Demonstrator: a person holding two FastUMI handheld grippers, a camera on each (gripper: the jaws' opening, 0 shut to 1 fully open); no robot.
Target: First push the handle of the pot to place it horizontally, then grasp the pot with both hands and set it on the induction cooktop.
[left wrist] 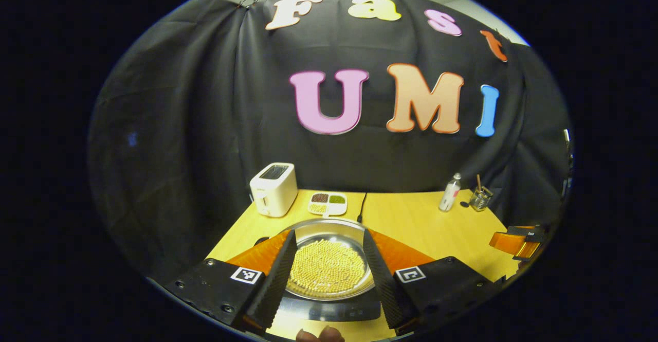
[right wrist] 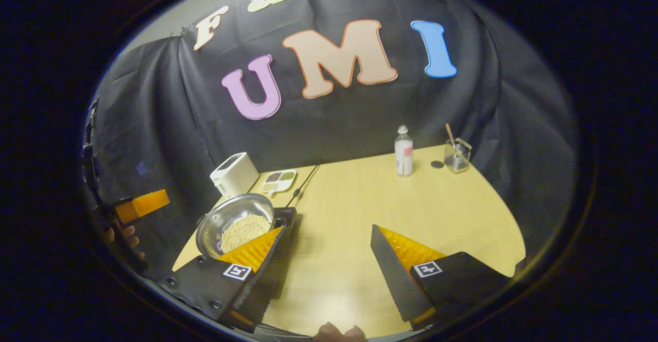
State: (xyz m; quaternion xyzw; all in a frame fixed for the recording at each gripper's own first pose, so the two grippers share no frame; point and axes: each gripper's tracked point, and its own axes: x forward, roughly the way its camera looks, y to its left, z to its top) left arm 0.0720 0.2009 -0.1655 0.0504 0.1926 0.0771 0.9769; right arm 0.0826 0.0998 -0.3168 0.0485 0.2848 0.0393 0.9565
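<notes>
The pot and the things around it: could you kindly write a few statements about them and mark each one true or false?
1. The pot holds small yellowish grains. True.
2. The pot sits on the black induction cooktop. True.
3. The left gripper has its jaws clamped on the pot's rim. False: its jaws are spread wide, one to each side of the pot in the left gripper view, and no contact shows.
4. The white toaster stands at the back of the table, beside the divided dish. True.
5. The bottle lies on its side. False: it stands upright.
6. The right gripper holds the glass jar. False: its jaws are open over bare table, far from the jar.
</notes>
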